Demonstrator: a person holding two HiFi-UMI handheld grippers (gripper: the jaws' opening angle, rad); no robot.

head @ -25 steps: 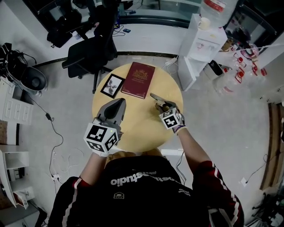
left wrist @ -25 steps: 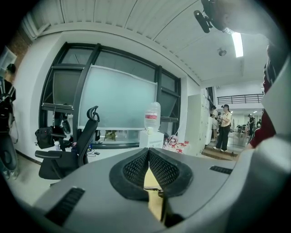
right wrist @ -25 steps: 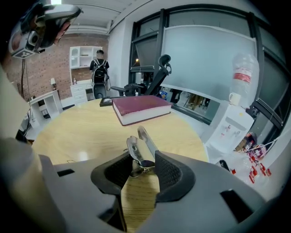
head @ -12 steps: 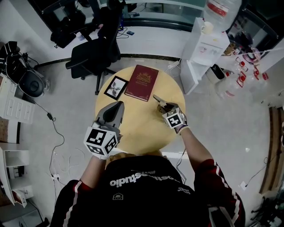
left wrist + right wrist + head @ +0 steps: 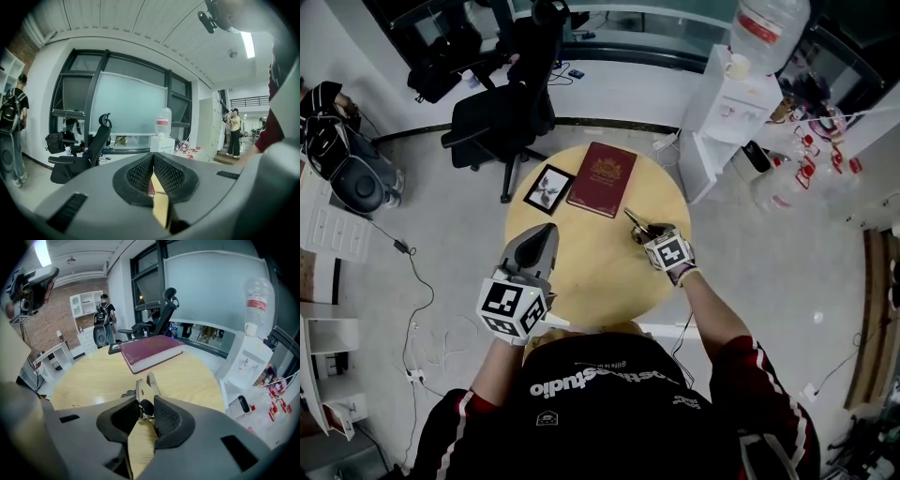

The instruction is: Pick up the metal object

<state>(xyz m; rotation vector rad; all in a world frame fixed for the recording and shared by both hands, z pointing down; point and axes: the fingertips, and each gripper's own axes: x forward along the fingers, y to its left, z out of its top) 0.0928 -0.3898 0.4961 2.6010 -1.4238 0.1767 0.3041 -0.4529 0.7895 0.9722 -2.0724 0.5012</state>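
Note:
A slim metal object (image 5: 633, 222) lies on the round wooden table (image 5: 600, 277), near its right edge. My right gripper (image 5: 643, 232) points down at it, and its jaws have just been closing. In the right gripper view the metal object (image 5: 144, 386) sits between the pads (image 5: 165, 418), which press on it from both sides. My left gripper (image 5: 546, 232) hovers over the table's left part, pointing nearly level. Its jaws meet at the tips with nothing in them, as the left gripper view shows (image 5: 153, 164).
A dark red book (image 5: 602, 178) and a black photo frame (image 5: 548, 187) lie at the table's far side. A black office chair (image 5: 497, 108) stands beyond the table and a white water dispenser (image 5: 727, 94) at the far right. Cables run over the floor on the left.
The right gripper's jaws have narrowed onto the metal object. The left gripper has shifted a little over the table. The book and the frame lie as before.

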